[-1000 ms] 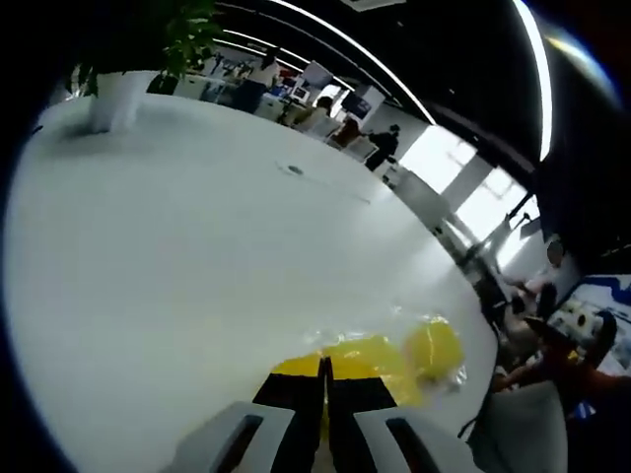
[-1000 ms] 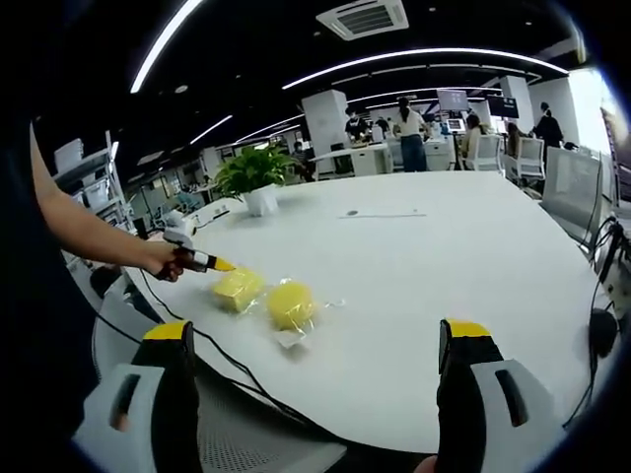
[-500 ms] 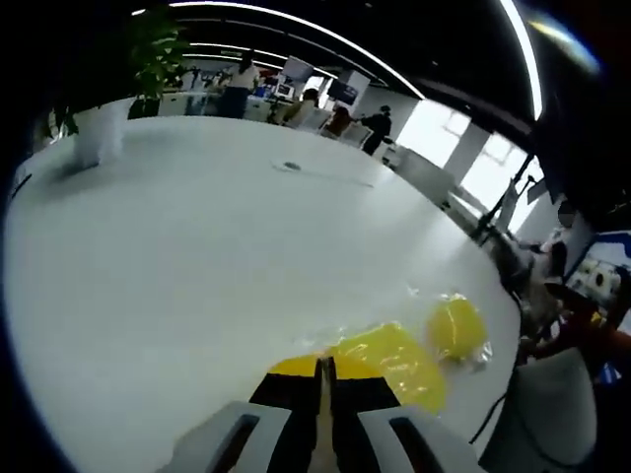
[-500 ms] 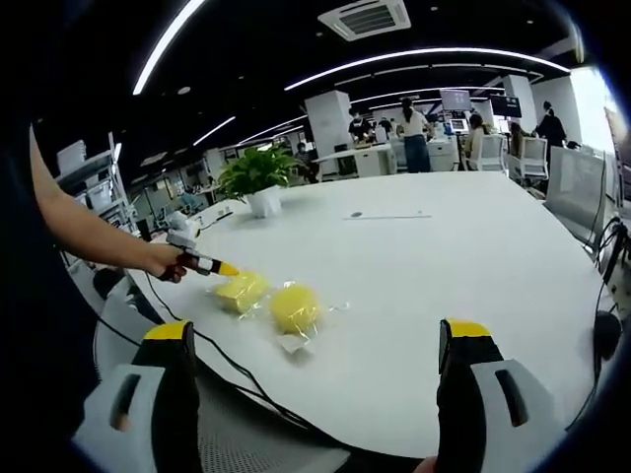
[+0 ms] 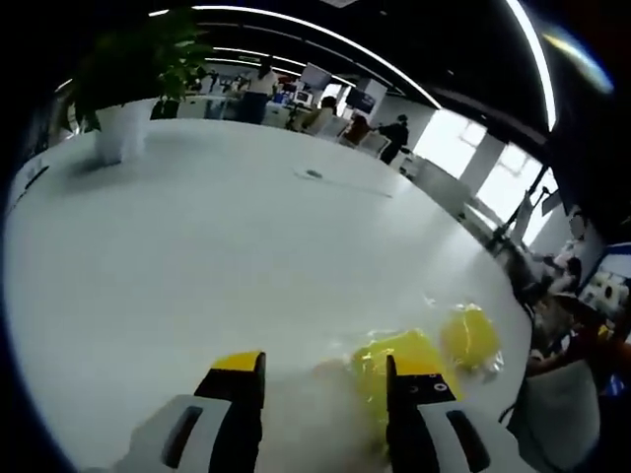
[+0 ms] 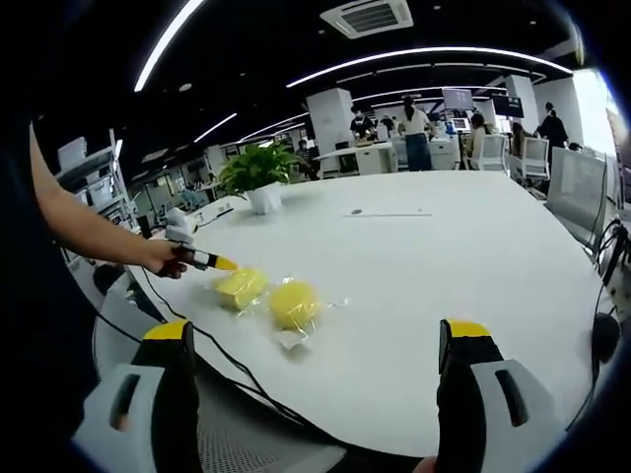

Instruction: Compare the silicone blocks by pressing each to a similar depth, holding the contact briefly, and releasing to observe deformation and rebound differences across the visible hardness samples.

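Left claw (image 5: 323, 379) jaws apart, holding nothing, yellow block (image 5: 399, 360) just ahead-right. Right claw (image 6: 314, 345) wide, empty. Risk: the plastic wrap slides, spoiling press depth.

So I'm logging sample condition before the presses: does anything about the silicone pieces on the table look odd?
Both yellow samples are in clear plastic bags: the blocky one and the round one lie side by side near the white table edge. Presses would go through crinkled film. Otherwise nothing looks spilled or damaged. The left tongs are open, beside the blocky sample.
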A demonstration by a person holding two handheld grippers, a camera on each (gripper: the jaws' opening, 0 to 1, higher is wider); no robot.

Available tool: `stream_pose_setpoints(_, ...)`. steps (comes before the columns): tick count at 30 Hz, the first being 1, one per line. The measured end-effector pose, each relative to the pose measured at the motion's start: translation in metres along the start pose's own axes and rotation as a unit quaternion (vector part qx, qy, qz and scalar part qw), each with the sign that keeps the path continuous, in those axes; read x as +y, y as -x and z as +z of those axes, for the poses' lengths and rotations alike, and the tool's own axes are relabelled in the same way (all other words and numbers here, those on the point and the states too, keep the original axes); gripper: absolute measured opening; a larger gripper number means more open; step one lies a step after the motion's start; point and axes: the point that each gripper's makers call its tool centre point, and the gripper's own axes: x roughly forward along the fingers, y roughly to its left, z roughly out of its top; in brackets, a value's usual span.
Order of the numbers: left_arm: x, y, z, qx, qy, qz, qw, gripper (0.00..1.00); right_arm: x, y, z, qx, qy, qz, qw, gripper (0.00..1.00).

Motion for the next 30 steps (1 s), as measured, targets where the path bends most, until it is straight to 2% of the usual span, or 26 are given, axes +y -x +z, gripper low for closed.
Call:
stream_pose_setpoints(3,0.004,0.005,0.009,-0.022,0.008,0.002,0.9997,0.61,0.000,-0.001,0.002,-0.003,-0.002,0.001,1.0000,0.96)
stream_pose_setpoints(5,0.004,0.009,0.019,-0.048,0.002,-0.004,0.9988,0.73,0.000,-0.002,0.003,-0.002,-0.001,0.002,1.0000,0.96)
stream_pose_setpoints(7,0.002,0.014,0.024,-0.062,-0.002,-0.008,0.9981,0.87,0.000,-0.003,0.003,-0.002,-0.001,0.003,1.0000,0.96)
stream_pose_setpoints(9,-0.001,0.019,0.032,-0.082,0.003,-0.020,0.9964,0.93,0.000,-0.003,0.005,-0.004,-0.001,0.005,1.0000,0.96)
stream_pose_setpoints(14,-0.007,0.036,0.043,-0.099,-0.011,-0.022,0.9948,0.97,-0.007,-0.006,0.006,0.001,0.008,0.003,1.0000,0.96)
stream_pose_setpoints(18,-0.021,0.050,0.047,-0.115,-0.044,-0.035,0.9918,1.00,-0.011,-0.008,0.008,0.007,0.017,0.004,0.9998,0.96)
stream_pose_setpoints(19,-0.024,0.054,0.046,-0.114,-0.061,-0.033,0.9910,1.00,-0.012,-0.009,0.008,0.009,0.019,0.005,0.9998,0.96)
stream_pose_setpoints(23,-0.031,0.070,0.043,-0.120,-0.086,-0.025,0.9887,1.00,-0.016,-0.013,0.008,0.011,0.020,0.006,0.9997,0.96)
stream_pose_setpoints(30,-0.039,0.093,0.037,-0.124,-0.113,-0.017,0.9857,1.00,-0.015,-0.018,0.006,0.014,0.025,0.011,0.9996,0.96)
